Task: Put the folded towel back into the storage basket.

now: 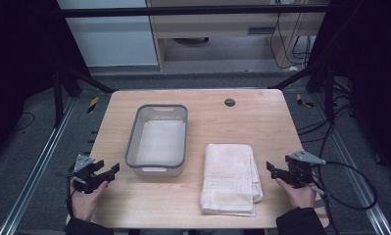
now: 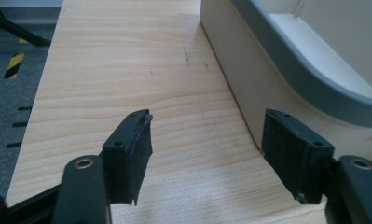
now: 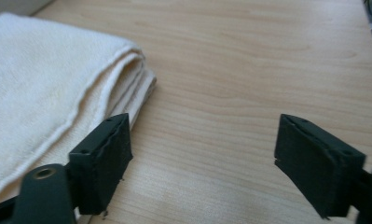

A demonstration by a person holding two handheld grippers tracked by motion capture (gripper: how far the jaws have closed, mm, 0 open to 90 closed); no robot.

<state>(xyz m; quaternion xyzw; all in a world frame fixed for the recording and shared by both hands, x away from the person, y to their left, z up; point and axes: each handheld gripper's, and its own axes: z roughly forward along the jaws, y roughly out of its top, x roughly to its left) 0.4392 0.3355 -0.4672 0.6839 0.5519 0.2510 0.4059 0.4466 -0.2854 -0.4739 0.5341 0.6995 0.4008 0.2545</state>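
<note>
1. Setup: a wooden table point(image 1: 261, 127) with a grey-rimmed plastic bin point(image 1: 156, 139) left of centre and a folded cream towel point(image 1: 230, 178) right of centre, closer to the person's edge. The bin looks empty apart from a pale bottom.

2. Left gripper point(image 1: 109, 172) sits near the front left corner of the table, just beside the bin's near corner. In the left gripper view its jaws stand wide apart with nothing but bare wood between them, and the bin wall point(image 2: 249, 79) runs along the right.

3. Right gripper point(image 1: 271, 169) hovers just beside the towel's right edge. In the right gripper view the jaws are spread wide and empty; the towel's stacked folds point(image 3: 58, 79) lie next to one jaw, though I can't tell if that jaw is brushing the cloth.

4. Which step: looks to me like the very start. Both tools are parked and nothing is picked up. The towel going into the bin would be my guess.

5. Next move, as I read it: the right gripper needs to slide over the towel's edge and pinch through all the layers, or the fold will flop open on the lift. The left could grab the other side to keep it neat.
</note>
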